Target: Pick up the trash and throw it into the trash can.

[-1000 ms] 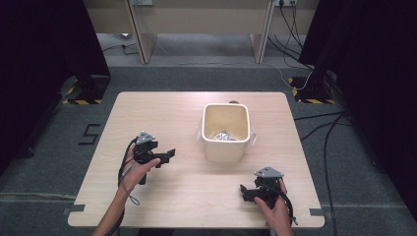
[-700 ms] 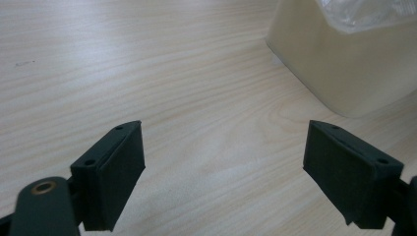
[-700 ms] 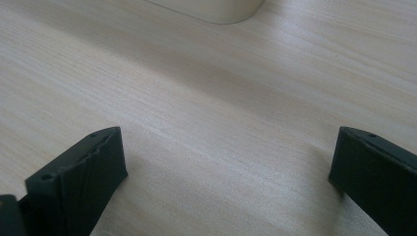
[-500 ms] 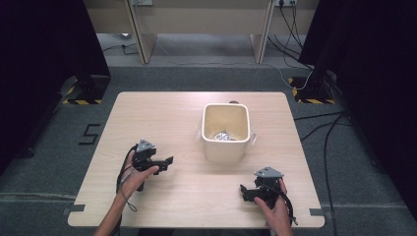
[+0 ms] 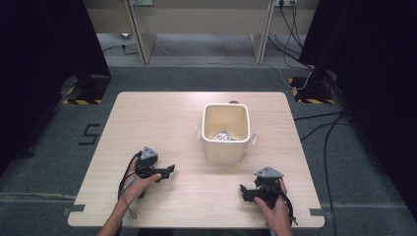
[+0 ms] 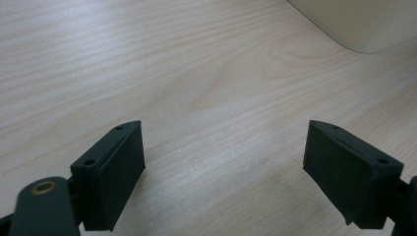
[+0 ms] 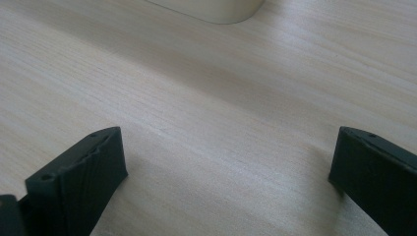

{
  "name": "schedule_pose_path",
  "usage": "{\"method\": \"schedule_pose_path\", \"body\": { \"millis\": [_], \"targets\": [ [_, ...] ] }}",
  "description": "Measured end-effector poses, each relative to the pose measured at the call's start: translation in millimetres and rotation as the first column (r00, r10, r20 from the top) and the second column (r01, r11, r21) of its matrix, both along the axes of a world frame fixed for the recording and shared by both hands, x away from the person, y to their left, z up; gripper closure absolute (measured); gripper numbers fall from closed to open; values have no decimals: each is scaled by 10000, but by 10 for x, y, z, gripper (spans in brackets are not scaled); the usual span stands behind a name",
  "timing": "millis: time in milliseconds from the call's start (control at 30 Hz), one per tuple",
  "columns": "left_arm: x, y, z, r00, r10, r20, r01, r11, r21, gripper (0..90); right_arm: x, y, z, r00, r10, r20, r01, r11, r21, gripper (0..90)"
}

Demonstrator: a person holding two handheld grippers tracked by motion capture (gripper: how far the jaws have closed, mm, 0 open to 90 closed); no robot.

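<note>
The cream square bin (image 5: 225, 132) stands ahead of both grippers, a crumpled foil-like wad (image 5: 224, 136) at its bottom; it looks like light, stiff, smooth plastic, probably best pinched on its thin rim; the left gripper (image 5: 167, 171) and right gripper (image 5: 244, 191) rest low over the table (image 5: 157, 118), jaws spread wide, holding nothing.

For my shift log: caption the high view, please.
Both grippers, left and right, open on the table near a cream bin holding crumpled foil.
</note>
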State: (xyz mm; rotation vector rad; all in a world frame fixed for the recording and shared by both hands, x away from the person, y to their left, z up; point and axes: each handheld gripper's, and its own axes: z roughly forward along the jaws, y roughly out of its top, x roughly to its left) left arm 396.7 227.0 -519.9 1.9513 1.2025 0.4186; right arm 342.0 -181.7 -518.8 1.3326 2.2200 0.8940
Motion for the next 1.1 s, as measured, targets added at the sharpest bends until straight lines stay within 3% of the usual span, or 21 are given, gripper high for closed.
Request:
{"method": "schedule_pose_path", "body": {
  "millis": [333,633,1100],
  "targets": [
    [-80,-25,-22,9998,-191,-26,191,9997,118,150,0,1,0,10000,-8,-2,8,10000,10,5],
    [-177,-61,-27,9993,-353,103,346,9973,647,150,-1,2,-1,10000,-24,6,24,10000,17,5],
    [-286,-75,-31,9989,-421,186,399,9938,1036,149,-1,2,0,10000,-22,4,22,10000,13,6]
  ]
}}
